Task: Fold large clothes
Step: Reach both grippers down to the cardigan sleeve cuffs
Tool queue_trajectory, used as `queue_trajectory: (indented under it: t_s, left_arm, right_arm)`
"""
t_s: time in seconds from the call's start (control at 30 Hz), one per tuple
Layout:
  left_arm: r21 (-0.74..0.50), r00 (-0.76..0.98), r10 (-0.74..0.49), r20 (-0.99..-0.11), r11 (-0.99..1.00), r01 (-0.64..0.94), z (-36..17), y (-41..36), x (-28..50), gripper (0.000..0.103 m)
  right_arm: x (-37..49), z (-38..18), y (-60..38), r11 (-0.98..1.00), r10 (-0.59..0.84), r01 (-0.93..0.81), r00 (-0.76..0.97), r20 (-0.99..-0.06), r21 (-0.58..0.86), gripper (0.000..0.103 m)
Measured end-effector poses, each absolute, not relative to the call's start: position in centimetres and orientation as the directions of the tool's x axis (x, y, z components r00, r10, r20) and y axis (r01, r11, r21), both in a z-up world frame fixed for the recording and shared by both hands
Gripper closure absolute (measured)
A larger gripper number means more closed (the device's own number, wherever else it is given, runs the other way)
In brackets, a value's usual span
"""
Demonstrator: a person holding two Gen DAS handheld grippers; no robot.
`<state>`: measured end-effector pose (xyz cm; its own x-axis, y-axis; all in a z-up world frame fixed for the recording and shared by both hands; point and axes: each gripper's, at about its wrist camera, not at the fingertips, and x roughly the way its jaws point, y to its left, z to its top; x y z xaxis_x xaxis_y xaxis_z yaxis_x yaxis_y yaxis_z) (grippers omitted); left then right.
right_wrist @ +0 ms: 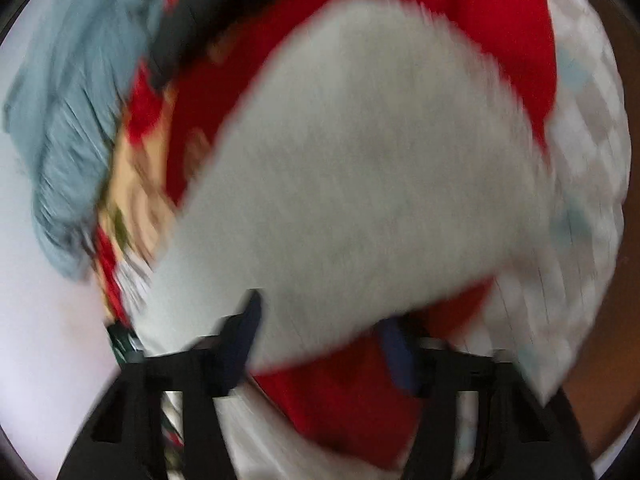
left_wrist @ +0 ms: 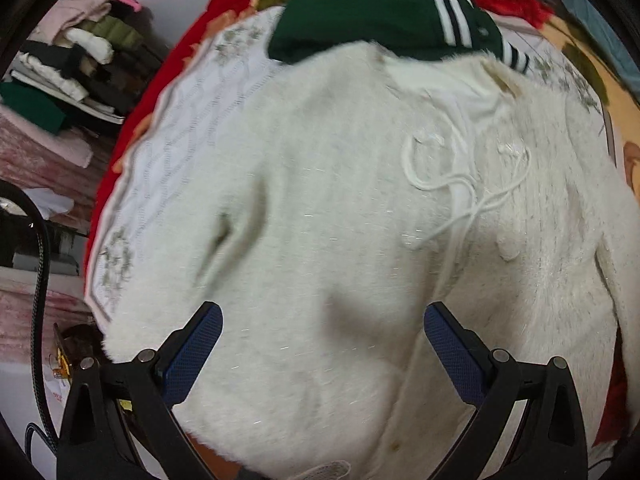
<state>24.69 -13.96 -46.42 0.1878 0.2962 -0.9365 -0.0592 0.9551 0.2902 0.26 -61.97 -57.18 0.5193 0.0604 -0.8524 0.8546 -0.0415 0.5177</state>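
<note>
Left wrist view: the left gripper (left_wrist: 323, 320) hangs with fingers wide apart over the fluffy white sweater (left_wrist: 360, 220), which lies spread on a white quilted cover (left_wrist: 176, 136); a green garment (left_wrist: 380, 12) lies beyond the sweater's collar. Right wrist view, blurred: the right gripper (right_wrist: 320, 312), fingers apart, is over a sweater edge (right_wrist: 360, 160).

The bed (left_wrist: 120, 128) carries a red blanket (left_wrist: 180, 40) with a floral border, and over that lies a white quilted cover (left_wrist: 180, 128) stitched in a diamond pattern with small flower sprigs. Directly on the cover lies a fluffy white sweater (left_wrist: 320, 220), spread out with its cords loose on top, and a folded green garment (left_wrist: 360, 8) with white stripes sits at its far end, touching it. In the blurred right wrist view the sweater (right_wrist: 380, 160) lies across the blanket (right_wrist: 500, 20) and the cover (right_wrist: 580, 128), with a grey-blue cloth (right_wrist: 72, 100) at the bed's left edge.
</note>
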Motion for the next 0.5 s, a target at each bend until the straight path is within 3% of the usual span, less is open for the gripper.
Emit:
queue_trajectory:
  t_s: [0.03, 0.17, 0.23, 0.4, 0.47, 0.5]
  left_arm:
    - [0.285, 0.189, 0.288, -0.939, 0.957, -0.045, -47.0, -14.5, 24.9, 0.0]
    - [0.275, 0.206, 0.272, -0.94, 0.961, -0.012, -48.4, -15.8, 25.2, 0.0]
    - [0.272, 0.192, 0.268, -0.944, 0.962, -0.008, -49.3, -16.4, 25.4, 0.0]
    - [0.261, 0.189, 0.261, -0.947, 0.965, -0.025, -50.2, -16.6, 25.6, 0.0]
    - [0.263, 0.189, 0.262, -0.946, 0.965, -0.023, -50.7, -16.6, 25.7, 0.0]
    - [0.266, 0.188, 0.265, -0.946, 0.964, -0.024, -50.9, -16.6, 25.8, 0.0]
  right_arm:
    - [0.2, -56.4, -62.2, -0.033, 0.014, 0.851, 0.525, -0.851, 0.525, 0.072]
    - [0.5, -56.4, -63.0, -0.063, -0.035, 0.847, 0.526, -0.85, 0.528, 0.071]
    - [0.9, -58.3, -63.5, -0.093, -0.007, 0.865, 0.494, -0.869, 0.493, 0.054]
    - [1.6, -60.0, -64.1, -0.187, -0.051, 0.813, 0.553, -0.832, 0.552, 0.046]
    - [1.9, -60.0, -64.0, -0.217, -0.11, 0.792, 0.562, -0.82, 0.571, 0.06]
    - [2.0, -59.9, -64.2, -0.214, -0.125, 0.794, 0.556, -0.822, 0.569, 0.085]
